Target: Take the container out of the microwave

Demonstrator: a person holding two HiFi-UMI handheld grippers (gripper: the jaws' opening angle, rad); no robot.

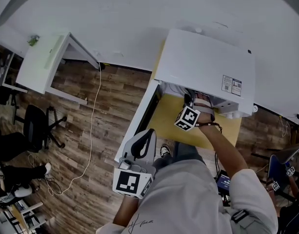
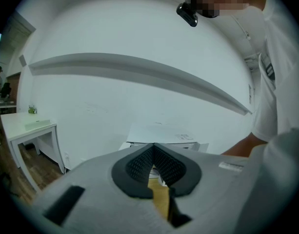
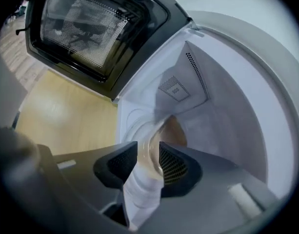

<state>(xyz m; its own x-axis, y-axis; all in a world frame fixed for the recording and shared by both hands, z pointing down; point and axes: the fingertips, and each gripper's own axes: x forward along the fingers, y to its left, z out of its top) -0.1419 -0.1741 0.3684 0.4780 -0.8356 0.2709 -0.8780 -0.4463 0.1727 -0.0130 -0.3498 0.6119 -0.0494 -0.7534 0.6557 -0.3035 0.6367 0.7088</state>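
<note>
- Microwave (image 3: 227, 106) door (image 3: 90, 28) is open, upper left.
- My right gripper (image 3: 148, 155): fingers wide, container (image 3: 161, 133) between them, not gripped.
- Left gripper (image 2: 153, 150): fingers closed, empty.
- Left: grip, lift out.

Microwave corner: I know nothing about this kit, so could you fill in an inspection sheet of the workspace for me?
Surface: yellow tabletop under the white microwave.
Job's things: microwave door swung open; clear container inside the cavity, blurred.
Clutter: nothing seen on the tabletop.
Grippers: right tongs open inside the cavity, container rim between them; left tongs shut, empty, low beside the door.
Cables: white cable trailing over the wooden floor.
Surroundings: white desk, black office chair, white wall.
</note>
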